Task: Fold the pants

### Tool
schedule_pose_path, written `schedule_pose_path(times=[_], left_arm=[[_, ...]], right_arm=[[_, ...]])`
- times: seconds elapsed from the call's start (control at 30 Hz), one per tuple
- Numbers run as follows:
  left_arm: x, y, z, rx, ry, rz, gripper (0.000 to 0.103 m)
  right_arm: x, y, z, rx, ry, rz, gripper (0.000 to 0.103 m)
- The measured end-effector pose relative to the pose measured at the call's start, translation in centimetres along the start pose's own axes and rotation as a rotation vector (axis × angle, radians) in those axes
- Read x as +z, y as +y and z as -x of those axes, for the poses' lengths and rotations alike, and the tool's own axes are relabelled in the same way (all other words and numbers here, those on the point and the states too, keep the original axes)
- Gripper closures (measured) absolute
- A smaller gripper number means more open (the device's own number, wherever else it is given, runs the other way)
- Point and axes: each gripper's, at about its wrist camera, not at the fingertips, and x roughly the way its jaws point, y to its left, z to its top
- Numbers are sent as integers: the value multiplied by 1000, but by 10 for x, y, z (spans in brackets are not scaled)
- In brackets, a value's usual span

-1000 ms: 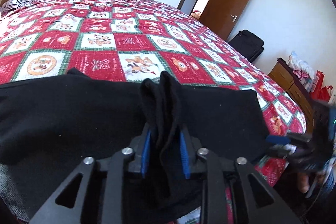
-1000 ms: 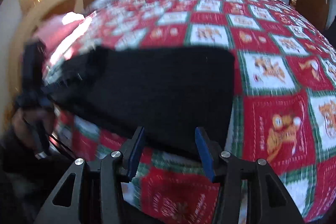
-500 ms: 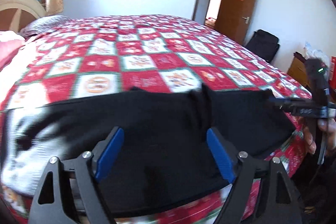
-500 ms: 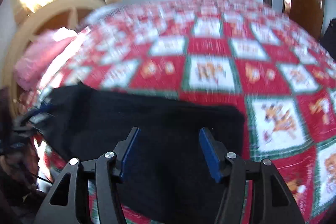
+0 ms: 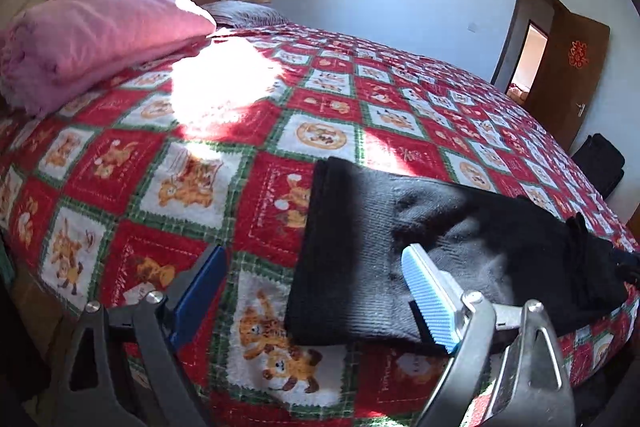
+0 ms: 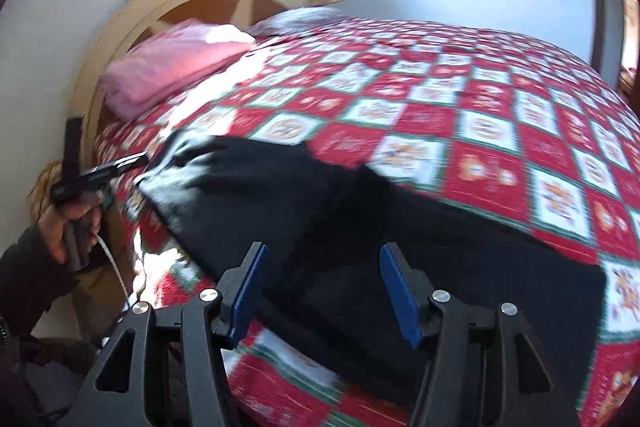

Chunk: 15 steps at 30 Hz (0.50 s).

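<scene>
Left gripper (image 5: pixel 316 291) was clamped on a bunched ridge of the black pants (image 5: pixel 460 259) a second ago; it has let go, jaws are opening wide, nothing pinched. Its view has swung from the pants' middle to their end: the cuff edge now sits centre frame, right pad (image 5: pixel 430 301) over the fabric, left pad over bare quilt (image 5: pixel 188 183).

Right gripper (image 6: pixel 322 293) also stands apart with no cloth gripped; the pants lie below it, across the lower middle of its frame along the near bed edge. Before, it hung off the pants' right corner.

Around: pink folded blanket (image 5: pixel 88 39) upper left by the headboard (image 6: pixel 168 11), sun patch on the quilt, brown door (image 5: pixel 568 75) far right. The person's left hand (image 6: pixel 68 223) holds the other gripper at the left frame edge.
</scene>
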Motion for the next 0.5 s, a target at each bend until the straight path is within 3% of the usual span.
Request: schedule_pose_path(times=[0.17,0.27,0.43,0.5], left_arm=[[-13,-5,-13,-61,46,4,21],[-17,-10,-12,-50,36,-17,24],[-14,-11,-6,-41,37,11,42],[-13,-13,-3,-25,28,6,43]], right_arm=[[-18,25,-50,-7,153,28,43],[-20,28,-44,-4,140,63,43],[-22,12,-36,30,100,-28,43],[-23,9,-36,31,97,-35,43]])
